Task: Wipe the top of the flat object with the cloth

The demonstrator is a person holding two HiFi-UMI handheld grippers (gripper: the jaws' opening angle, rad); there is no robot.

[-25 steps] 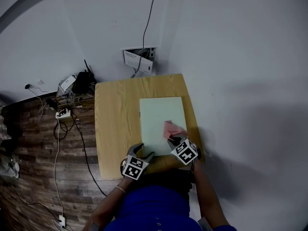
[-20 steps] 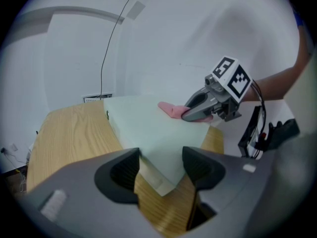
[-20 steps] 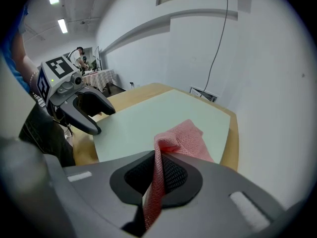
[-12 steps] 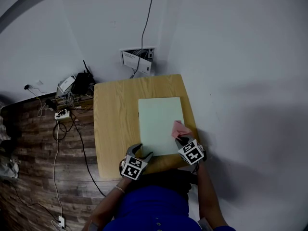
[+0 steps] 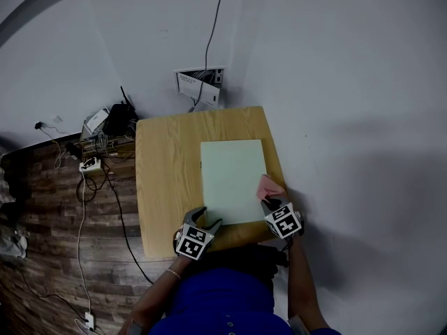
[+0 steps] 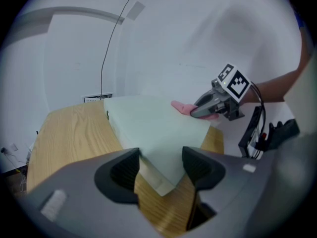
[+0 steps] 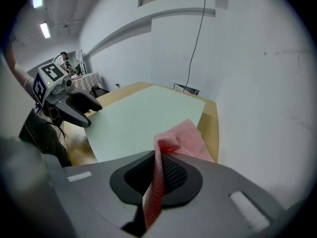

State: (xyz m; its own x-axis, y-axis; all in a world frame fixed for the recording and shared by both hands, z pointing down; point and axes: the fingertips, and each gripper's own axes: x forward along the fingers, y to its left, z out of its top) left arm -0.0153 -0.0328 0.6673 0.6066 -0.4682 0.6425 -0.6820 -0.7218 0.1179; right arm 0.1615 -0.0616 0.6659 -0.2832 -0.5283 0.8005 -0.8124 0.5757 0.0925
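on the far left of the head view there's dark wood floor (image 5: 42, 208) with a tangle of cables and a power strip (image 5: 91, 164) against the wall. next to that is a light wooden table (image 5: 167, 180). a wall panel (image 5: 201, 86) sits just behind it, and a cord (image 5: 215, 33) runs up the wall from there.

the left gripper (image 5: 208, 220) is at the table's near edge, by the near-left corner of the flat object (image 5: 230, 176). in its own view the left gripper (image 6: 161, 170) has its fingers spread wide. that corner of the board (image 6: 148, 133) pokes into the gap between them, and the pads aren't squeezing it.

the flat object is a thin, pale mint-green rectangular board, plain and matte with sharp corners. it lies flat on the right half of the table with its long sides running away from the person. a strip of bare wood shows along its right side.

the right gripper (image 5: 269, 202) is at the board's right edge, toward the near end. its view shows the fingers of the right gripper (image 7: 156, 177) pinched tight on the cloth (image 7: 178, 140). it's a pink, open-weave piece, with a strip caught between the pads and the rest bunched up out front. from above, the cloth (image 5: 269, 185) sits right over the board's right edge.
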